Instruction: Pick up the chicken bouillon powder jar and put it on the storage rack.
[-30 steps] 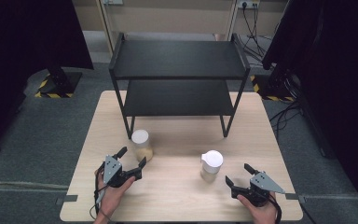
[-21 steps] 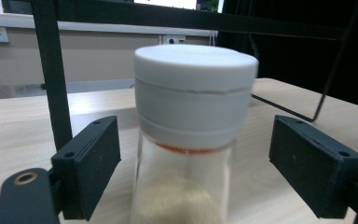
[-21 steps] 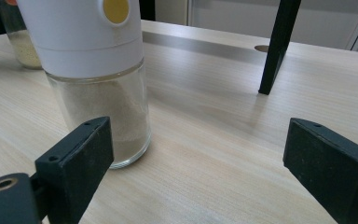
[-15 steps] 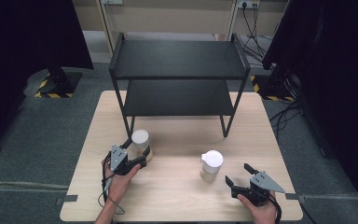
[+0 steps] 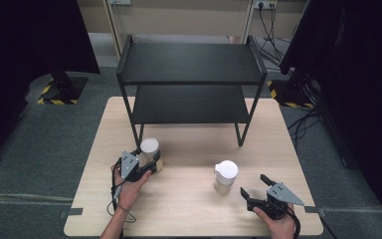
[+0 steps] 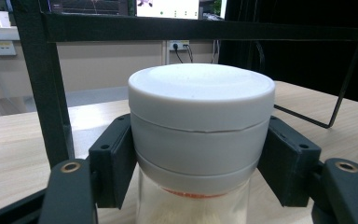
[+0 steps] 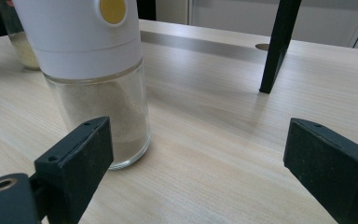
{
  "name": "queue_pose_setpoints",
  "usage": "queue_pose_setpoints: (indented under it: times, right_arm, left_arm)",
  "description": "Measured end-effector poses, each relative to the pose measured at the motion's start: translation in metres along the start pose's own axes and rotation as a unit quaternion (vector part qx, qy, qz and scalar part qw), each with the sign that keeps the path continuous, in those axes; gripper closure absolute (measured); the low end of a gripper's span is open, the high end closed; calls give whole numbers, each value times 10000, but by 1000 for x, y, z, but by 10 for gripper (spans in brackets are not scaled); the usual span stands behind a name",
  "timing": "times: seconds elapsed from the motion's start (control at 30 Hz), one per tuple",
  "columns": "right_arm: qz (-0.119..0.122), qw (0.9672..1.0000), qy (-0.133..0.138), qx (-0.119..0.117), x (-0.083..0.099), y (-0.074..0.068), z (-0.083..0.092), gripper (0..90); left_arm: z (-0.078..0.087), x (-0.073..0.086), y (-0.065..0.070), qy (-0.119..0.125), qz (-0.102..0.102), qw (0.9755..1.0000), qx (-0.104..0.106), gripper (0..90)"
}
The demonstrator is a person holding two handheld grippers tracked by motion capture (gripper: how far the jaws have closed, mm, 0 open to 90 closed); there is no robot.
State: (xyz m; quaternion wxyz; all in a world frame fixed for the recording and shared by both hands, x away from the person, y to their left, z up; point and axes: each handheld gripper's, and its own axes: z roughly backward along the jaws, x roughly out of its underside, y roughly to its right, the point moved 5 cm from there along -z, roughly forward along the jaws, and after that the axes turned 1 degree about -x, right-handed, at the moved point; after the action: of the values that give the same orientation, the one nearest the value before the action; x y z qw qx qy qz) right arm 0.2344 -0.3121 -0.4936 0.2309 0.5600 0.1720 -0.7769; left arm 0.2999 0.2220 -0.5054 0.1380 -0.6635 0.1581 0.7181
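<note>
The left gripper (image 5: 148,164) has its jaws clamped on the white-lidded jar (image 6: 200,140); they have just been closing, and in the left gripper view both black pads (image 6: 114,161) press the flanks of the broad lid, one at nine o'clock and one at three o'clock, with the glass body and its pale powder hanging below the pad line. The grip sits high, on the cap and not on the glass, so my judgement is that a lift should go slowly and straight up: if the cap is only loosely screwed, the body could drop away. Keeping the jar upright and the squeeze steady matters more than speed.

Seen from above, the jar (image 5: 149,149) stands on the tabletop (image 5: 189,209) just at six o'clock of the front left leg of the black two-tier shelf (image 5: 189,67), near enough that a sideways swing could knock the leg; pulling back toward the person before rising looks safer.

The right gripper (image 5: 258,191) rests low at the tabletop's near right, jaws spread wide and holding nothing. At about ten o'clock from it stands a second jar (image 5: 225,175), white-capped with a yellow button (image 7: 112,9), untouched and clear of those jaws.
</note>
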Motion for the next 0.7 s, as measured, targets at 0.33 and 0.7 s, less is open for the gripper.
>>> queue_pose_setpoints:
  times: [0.33,0.7]
  right_arm:
    - [-27,10000,9,-11,0,1,0,85]
    - [-19,10000,26,13,1,0,0,84]
  left_arm:
    - [7,-10,2,69,27,10000,2,338]
    - [22,-48,11,528,-81,9986,-1,338]
